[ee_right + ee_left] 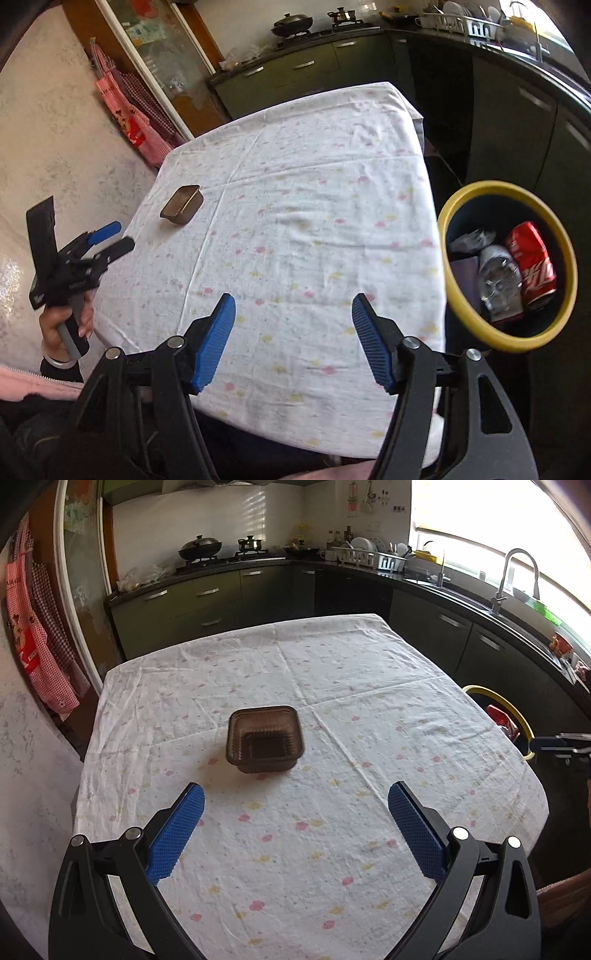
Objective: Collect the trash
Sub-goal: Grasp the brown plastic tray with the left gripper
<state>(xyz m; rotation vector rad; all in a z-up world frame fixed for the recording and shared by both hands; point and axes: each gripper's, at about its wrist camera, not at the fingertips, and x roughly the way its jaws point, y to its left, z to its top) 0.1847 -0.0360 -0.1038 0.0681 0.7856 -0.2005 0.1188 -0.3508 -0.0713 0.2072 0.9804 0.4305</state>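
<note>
Although most of the table's cloth (295,229) lay bare, one piece of trash was left on it: a brown plastic tray (181,204), standing upright toward the left side, apart from every edge and with clear cloth all around it. At the far left of the right wrist view, the left gripper (114,238) was held in a hand (64,325) just off the table's left edge, its fingers spread and nothing between them; in its own view the left gripper (295,805) pointed down at the tray, which sat ahead of the blue pads (177,834) and not yet between them. Nothing stood between that gripper and the tray, so the approach looked open. Further right, the right gripper (293,314) hung over the near edge of the table, its jaws parted and empty. At the far right, just off the table's right edge and lower than it, stood the yellow-rimmed bin (465,314), already holding a red can (532,266), a clear crushed bottle (496,280) and some crumpled paper (469,238). By that evidence the job seemed mostly done, with the tray the last thing visible to carry across the open cloth and over the right edge into the bin.
</note>
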